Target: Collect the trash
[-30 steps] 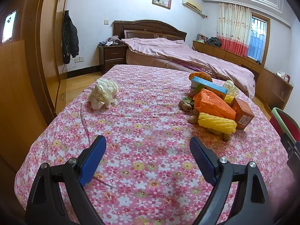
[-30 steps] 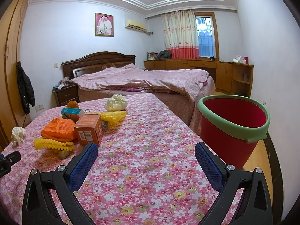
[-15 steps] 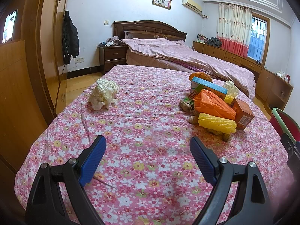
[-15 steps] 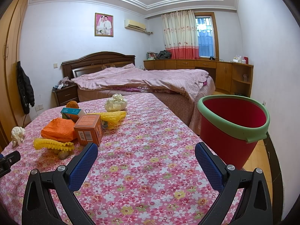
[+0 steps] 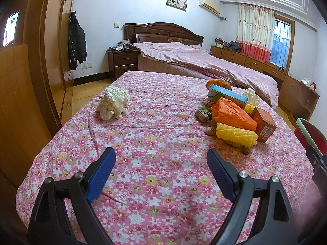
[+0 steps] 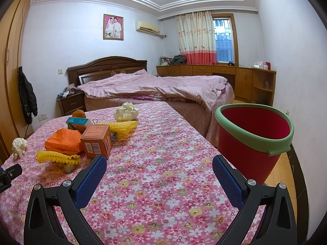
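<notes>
On the floral counter [image 6: 163, 183], both tools, left [image 5: 161, 171] & right [image 6: 159, 175], gape empty; loose foam [image 6: 57, 158] prob. slips, bucket [image 6: 253, 140] may tip.

Ahead of the tool, a pink floral cloth [image 6: 163, 163] is seen. Left of it, an orange mesh bag [image 6: 63, 140], yellow foam netting [image 6: 57, 157] and an orange box [image 6: 96, 143] are shown; right, a red bucket [image 6: 251, 143] is rimmed in green.
</notes>
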### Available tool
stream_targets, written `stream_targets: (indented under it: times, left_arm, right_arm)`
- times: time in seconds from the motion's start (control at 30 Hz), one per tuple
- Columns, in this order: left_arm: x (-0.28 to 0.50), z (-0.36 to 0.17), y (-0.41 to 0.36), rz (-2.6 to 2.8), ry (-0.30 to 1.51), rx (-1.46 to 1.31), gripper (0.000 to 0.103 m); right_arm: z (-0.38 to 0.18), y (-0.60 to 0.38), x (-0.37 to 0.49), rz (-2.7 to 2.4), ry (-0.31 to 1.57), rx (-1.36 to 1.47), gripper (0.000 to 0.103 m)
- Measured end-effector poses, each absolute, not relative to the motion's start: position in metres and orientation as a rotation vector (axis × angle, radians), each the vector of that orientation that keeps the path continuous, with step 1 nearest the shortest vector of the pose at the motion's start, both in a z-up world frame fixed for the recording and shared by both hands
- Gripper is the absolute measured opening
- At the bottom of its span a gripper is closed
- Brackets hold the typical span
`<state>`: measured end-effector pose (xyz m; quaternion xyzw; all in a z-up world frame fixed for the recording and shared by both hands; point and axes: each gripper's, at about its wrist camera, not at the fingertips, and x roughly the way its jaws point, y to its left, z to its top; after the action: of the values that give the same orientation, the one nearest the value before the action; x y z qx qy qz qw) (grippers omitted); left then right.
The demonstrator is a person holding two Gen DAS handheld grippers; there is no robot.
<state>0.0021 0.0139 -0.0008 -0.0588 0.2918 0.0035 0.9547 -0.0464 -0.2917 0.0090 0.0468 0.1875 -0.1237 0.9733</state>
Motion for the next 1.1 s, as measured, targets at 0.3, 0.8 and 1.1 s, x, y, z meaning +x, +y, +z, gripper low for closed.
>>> stream_targets:
  times: [0.3,0.8,1.1]
  left_arm:
    - [0.002,-0.001,0.014,0.007,0.592,-0.119,0.090]
    - [0.001,0.001,0.015,0.008,0.590,-0.125,0.090]
    - [0.005,0.004,0.011,0.012,0.608,-0.102,0.090]
  right_arm:
    - [0.009,-0.292,-0.047,-0.251,0.378,0.095,0.102]
    - [0.009,-0.293,-0.046,-0.248,0.383,0.094,0.102]
    - [0.009,-0.296,-0.034,-0.219,0.449,0.098,0.102]
